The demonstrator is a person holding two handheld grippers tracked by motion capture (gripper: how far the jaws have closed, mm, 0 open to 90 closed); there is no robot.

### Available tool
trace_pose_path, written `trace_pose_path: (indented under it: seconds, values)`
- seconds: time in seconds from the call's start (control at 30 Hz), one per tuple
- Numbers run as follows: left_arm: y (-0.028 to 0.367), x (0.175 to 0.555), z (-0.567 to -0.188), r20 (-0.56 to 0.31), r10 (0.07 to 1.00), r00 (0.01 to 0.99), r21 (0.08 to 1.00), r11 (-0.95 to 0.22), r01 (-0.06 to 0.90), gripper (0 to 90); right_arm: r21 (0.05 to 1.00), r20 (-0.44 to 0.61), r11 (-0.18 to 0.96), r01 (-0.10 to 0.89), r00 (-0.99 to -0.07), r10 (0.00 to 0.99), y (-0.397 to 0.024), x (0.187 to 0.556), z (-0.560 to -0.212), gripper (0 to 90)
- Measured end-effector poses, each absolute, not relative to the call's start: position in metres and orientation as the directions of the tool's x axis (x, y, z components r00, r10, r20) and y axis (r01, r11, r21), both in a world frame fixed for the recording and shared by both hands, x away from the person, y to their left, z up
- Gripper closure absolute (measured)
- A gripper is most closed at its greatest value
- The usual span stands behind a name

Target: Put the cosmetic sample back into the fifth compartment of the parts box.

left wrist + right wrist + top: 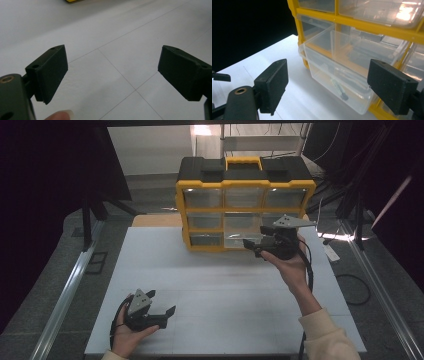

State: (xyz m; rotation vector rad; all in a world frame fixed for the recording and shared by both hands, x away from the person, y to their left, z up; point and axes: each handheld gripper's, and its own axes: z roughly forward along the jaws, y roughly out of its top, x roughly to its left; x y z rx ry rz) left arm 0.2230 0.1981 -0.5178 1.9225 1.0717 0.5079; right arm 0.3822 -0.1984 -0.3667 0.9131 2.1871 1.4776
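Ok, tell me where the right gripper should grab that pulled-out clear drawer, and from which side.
Take the clear drawer by its front wall, coming from the front of the yellow organizer. The drawer sticks out of its slot, so the front lip is exposed, while the frame shields its rear. The right gripper is open and already faces it; probably close one jaw inside and one outside the front wall.

The small item (339, 88) inside the clear drawer (337, 82) is too blurred to identify. The right gripper (251, 245) hides the drawer's front in the high view.
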Motion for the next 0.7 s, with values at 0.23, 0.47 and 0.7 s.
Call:
trace_pose_path:
  seconds: [0.23,0.47,0.7]
  values:
    - [0.198,0.224,-0.518,-0.053,0.839,0.541,0.829,-0.265,0.493,9.5,0.924,0.079,0.229,0.306,-0.739,0.669,-0.210,0.372,-0.376,17.8]
    - [0.195,0.225,-0.518,-0.049,0.840,0.540,0.831,-0.266,0.488,9.5,0.928,0.075,0.231,0.293,-0.752,0.654,-0.217,0.354,-0.385,17.9]
    - [0.198,0.224,-0.518,-0.049,0.843,0.535,0.833,-0.261,0.488,9.5,0.921,0.066,0.248,0.300,-0.747,0.662,-0.227,0.330,-0.399,17.9]
